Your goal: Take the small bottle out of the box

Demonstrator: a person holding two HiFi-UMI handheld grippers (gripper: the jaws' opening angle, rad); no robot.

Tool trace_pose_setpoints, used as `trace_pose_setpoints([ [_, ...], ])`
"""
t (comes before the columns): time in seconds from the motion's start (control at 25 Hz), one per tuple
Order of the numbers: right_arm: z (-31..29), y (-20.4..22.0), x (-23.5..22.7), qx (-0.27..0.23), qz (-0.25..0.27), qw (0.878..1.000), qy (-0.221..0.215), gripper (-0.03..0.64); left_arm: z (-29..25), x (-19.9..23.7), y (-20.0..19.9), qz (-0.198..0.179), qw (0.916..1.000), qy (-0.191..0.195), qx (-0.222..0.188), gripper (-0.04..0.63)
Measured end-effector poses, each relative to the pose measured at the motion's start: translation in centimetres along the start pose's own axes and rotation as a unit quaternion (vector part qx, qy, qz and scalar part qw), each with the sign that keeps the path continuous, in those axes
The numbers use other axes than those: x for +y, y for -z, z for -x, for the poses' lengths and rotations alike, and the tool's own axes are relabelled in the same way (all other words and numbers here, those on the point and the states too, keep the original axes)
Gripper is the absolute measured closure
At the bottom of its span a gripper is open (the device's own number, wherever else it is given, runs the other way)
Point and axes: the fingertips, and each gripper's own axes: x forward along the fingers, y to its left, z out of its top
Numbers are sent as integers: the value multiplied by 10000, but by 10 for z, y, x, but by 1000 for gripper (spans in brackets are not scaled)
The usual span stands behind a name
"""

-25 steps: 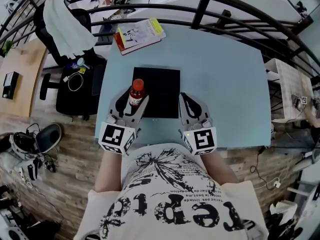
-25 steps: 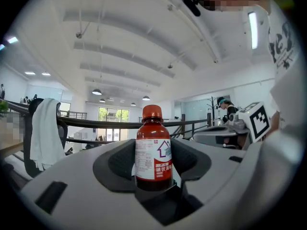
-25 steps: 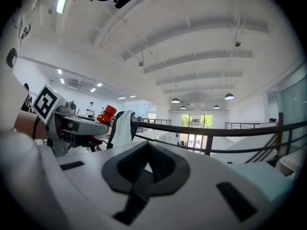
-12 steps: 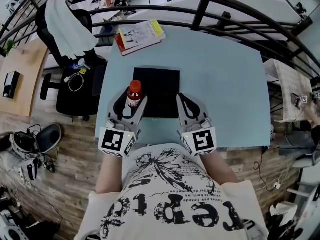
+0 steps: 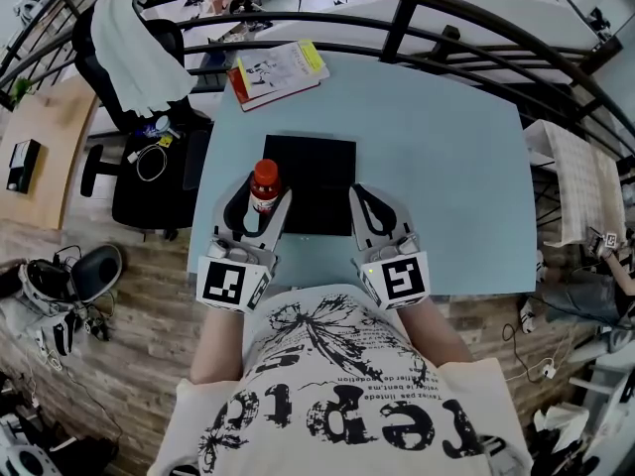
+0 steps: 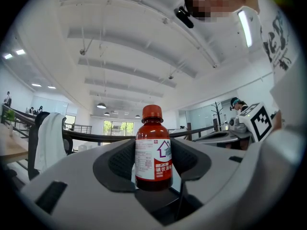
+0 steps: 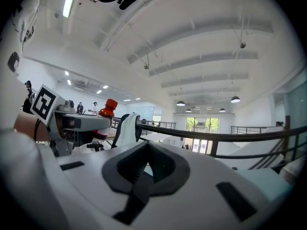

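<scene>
Left tongs have edged one small bottle leftward by one box.

The left gripper points forward, away from the chest, and its jaws are closed on a small bottle that stands upright between them. The dark pads press against the bottle's lower body on both sides, and the red cap rises above the jaw tips. The right gripper lies parallel to it, just to its right and apart from it. Its jaws are together with nothing between them, and their dark pads meet along the middle in the right gripper view. Each gripper's marker cube sits at its rear end, nearest the body. A bare forearm runs back from each cube along either side of the torso.
</scene>
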Motion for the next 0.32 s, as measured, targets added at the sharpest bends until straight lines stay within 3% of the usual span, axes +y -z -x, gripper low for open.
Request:
trace_pose_setpoints([
  [0.32,-2,2,-3,0,20,10000,-26,610,-3,-1,-3,-42,9998,-13,-172,362],
])
